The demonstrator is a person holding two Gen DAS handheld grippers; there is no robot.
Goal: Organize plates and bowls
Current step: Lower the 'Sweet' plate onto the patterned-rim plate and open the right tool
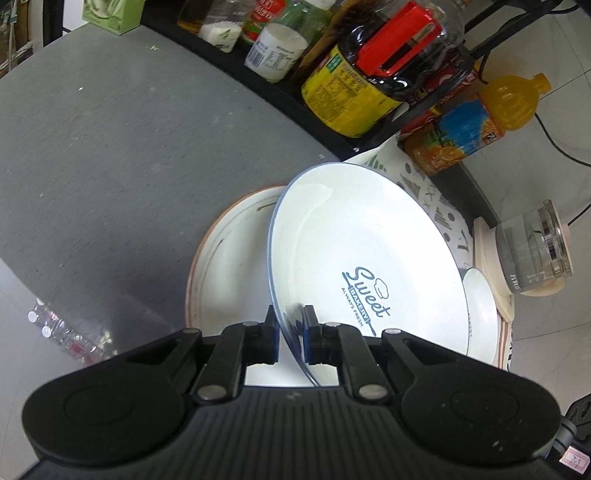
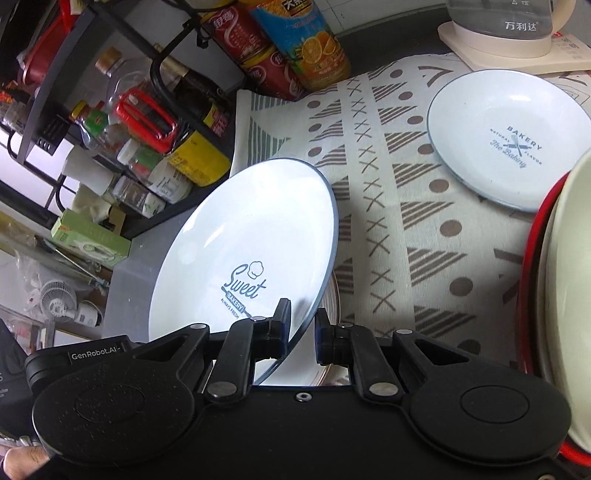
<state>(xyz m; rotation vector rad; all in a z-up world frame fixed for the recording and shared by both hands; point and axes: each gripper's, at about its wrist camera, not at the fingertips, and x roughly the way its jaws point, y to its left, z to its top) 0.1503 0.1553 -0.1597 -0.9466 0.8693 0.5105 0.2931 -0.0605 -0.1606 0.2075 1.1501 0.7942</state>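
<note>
Your left gripper (image 1: 289,334) has the Sweet plate (image 1: 365,258) by its rim: fingers nearly together, blue pads either side of the rim edge at 6 o'clock in the left wrist view. The plate is tilted, rising toward 12 o'clock.

Your right gripper (image 2: 302,334) straddles the same Sweet plate (image 2: 251,251) rim, but the fingers stand a bit apart. The left pad is at the plate face, the right pad looks clear of the rim. Can't tell if it actually pinches.

Under the Sweet plate sits a brown-rimmed plate (image 1: 225,266), flat, showing at 9 o'clock of it in the left view. It lies partly on the grey table (image 1: 110,147).

The patterned cloth (image 2: 388,206) covers the right wrist view's centre. The Bakery plate (image 2: 509,136) lies flat on it at 1 o'clock, well apart from the held plate. A cream bowl (image 2: 569,295) sits in a red-rimmed dish (image 2: 526,295) at 3 o'clock, cut by the frame edge.

The kettle (image 2: 506,22) on its base is at 1 o'clock, just beyond the Bakery plate. The juice bottle (image 2: 306,44) and red cans (image 2: 258,55) stand at 12 o'clock at the cloth's far edge. The black rack (image 2: 110,110) of bottles and jars runs along 10 to 11 o'clock.
</note>
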